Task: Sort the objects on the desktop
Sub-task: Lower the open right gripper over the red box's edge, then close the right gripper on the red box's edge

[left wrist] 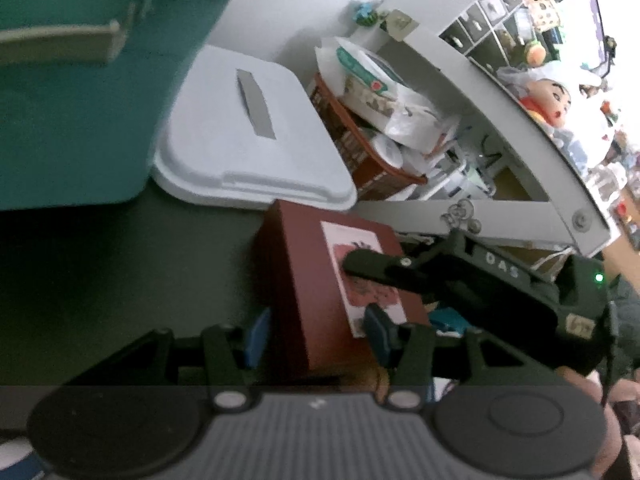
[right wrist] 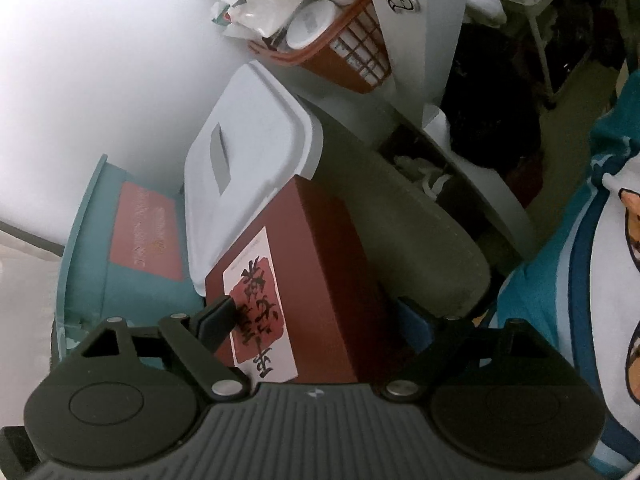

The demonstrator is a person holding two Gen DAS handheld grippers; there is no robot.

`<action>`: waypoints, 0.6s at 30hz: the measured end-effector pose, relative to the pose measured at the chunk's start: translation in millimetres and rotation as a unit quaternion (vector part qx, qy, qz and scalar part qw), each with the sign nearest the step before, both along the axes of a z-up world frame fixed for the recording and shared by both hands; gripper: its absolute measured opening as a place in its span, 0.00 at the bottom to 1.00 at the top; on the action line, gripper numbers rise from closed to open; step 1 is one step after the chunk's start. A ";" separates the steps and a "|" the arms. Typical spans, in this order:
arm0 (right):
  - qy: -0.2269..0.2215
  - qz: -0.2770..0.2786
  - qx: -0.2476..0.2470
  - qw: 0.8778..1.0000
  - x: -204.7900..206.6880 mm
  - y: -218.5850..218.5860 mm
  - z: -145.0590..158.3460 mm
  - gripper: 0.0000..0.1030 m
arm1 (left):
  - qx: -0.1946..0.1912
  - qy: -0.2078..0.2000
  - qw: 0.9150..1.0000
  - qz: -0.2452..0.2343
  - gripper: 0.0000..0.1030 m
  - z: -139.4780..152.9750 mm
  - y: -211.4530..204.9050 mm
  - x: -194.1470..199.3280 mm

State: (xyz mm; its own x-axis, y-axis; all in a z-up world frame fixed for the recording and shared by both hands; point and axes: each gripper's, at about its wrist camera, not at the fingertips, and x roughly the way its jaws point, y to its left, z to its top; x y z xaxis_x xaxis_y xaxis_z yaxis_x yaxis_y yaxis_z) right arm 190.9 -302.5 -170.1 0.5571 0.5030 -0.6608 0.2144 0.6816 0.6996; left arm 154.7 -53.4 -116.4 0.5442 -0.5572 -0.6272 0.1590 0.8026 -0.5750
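**A:** What's in the middle of both views?

**B:** A dark red box point(left wrist: 320, 280) with a white label bearing a red patch and black brush characters. It stands on the dark desk top point(left wrist: 100, 280), lower centre of the left wrist frame, and again lower centre in the right wrist frame point(right wrist: 312, 280).

**A:** Left gripper point(left wrist: 316, 338)?

**B:** Pinching the dark red box — blue pads on either side of its near end, one against the plain left face, one on the labelled face. Jaws partly drawn in, pressed to the box.

**A:** Right gripper point(right wrist: 316, 316)?

**B:** Spread wide around the same box. In its own view the left finger point(right wrist: 216, 320) overlaps the label's edge; the right finger sits off the box's far side at lower right. Whether the pads touch the box I cannot tell; no squeeze is visible. In the left wrist view its black body point(left wrist: 480, 284) reaches in from the right, one finger lying across the label.

**A:** Surroundings?

**B:** A white lidded bin point(left wrist: 248, 132) with a grey slot just behind the box, upper centre. A teal container point(left wrist: 80, 100) at upper left; in the right wrist view, at left, it shows a red card point(right wrist: 148, 236) inside. A brown basket point(left wrist: 360, 140) crammed with packets stands beyond the bin — white shelving point(left wrist: 500, 92) to its right.
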 end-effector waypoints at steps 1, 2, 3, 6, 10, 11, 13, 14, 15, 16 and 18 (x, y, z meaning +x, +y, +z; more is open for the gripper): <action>0.000 0.002 -0.002 1.000 0.3 0.6 0.7 0.87 | -0.001 0.000 1.000 -0.003 0.55 -0.4 -1.5 0.1; -0.001 0.004 -0.003 1.000 0.4 0.9 1.2 0.87 | 0.000 0.000 1.000 -0.004 0.56 -0.3 -2.5 -0.2; -0.002 0.006 -0.005 1.000 0.5 1.3 1.8 0.86 | -0.001 0.000 1.000 -0.005 0.56 -0.4 -2.5 -0.6; -0.005 0.011 -0.010 1.000 -1.1 1.0 4.6 0.83 | -0.002 0.002 1.000 -0.005 0.56 -0.4 -2.4 -1.8; -0.007 0.007 -0.009 1.000 -7.7 -2.8 9.2 0.77 | 0.000 0.000 1.000 -0.006 0.57 1.8 -3.7 -4.3; -0.008 0.006 -0.008 1.000 -9.4 -4.1 10.4 0.77 | -0.001 0.000 1.000 -0.006 0.58 2.4 -4.1 -4.7; -0.005 0.004 -0.003 1.000 -12.3 -7.1 11.3 0.74 | -0.002 0.000 1.000 -0.006 0.59 3.1 -5.0 -5.2; -0.003 0.003 0.000 1.000 -13.5 -8.4 11.8 0.74 | -0.003 0.001 1.000 -0.005 0.60 3.1 -5.0 -5.6; 0.000 0.004 0.003 1.000 -14.7 -9.4 12.2 0.73 | -0.005 0.002 1.000 -0.005 0.60 3.1 -4.9 -6.0; 0.002 0.006 0.006 1.000 -16.1 -10.5 12.6 0.72 | -0.006 0.003 1.000 -0.005 0.61 2.8 -4.4 -6.0; 0.003 0.007 0.014 1.000 -19.2 -13.1 13.6 0.69 | -0.012 0.004 1.000 -0.003 0.61 2.7 -2.5 -6.6</action>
State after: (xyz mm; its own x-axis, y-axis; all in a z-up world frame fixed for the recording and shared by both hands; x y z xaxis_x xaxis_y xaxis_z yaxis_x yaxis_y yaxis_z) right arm 171.7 -315.6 -156.5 0.5462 0.5283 -0.6500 0.2095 0.6652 0.7167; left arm 148.1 -55.9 -113.8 0.5350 -0.5760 -0.6181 0.1596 0.7873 -0.5955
